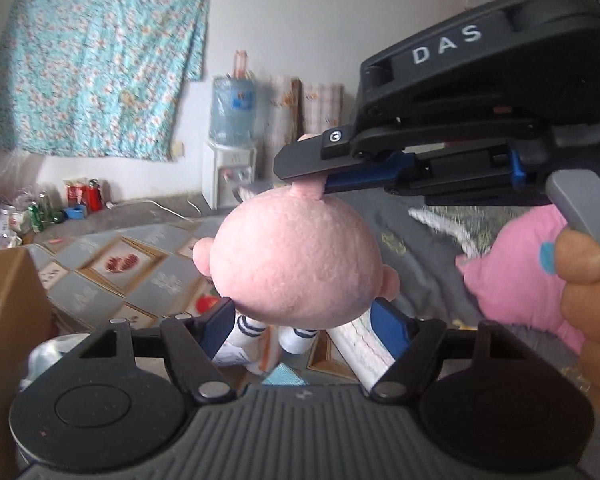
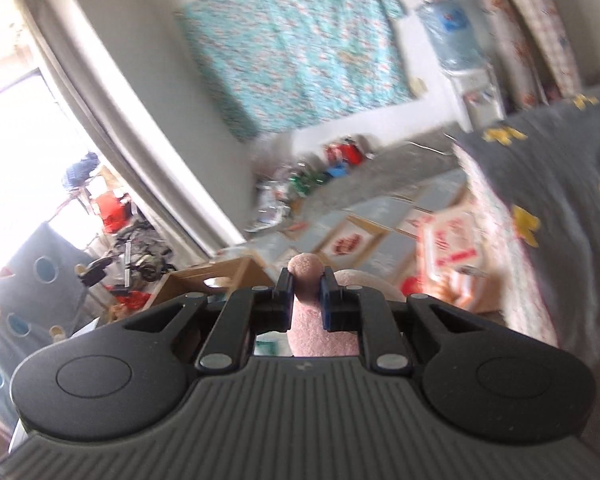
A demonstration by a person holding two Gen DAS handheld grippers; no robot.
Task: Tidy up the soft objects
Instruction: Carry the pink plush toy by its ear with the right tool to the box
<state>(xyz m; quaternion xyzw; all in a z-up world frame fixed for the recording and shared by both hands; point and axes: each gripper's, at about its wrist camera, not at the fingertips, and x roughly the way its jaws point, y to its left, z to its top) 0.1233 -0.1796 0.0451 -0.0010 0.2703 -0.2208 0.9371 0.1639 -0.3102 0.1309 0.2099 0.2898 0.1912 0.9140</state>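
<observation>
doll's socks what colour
White socks with dark blue stripes, clearest in the left wrist view.

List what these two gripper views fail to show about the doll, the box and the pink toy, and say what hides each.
- Plush doll, left wrist view: its face is turned away; only the back of its head shows.
- Right gripper, right wrist view: shut on a pink nub; motion blur smears the room.
- Cardboard box: cut off by the left edge; contents unseen.
- Pink plush: partly hidden behind the hand.
</observation>
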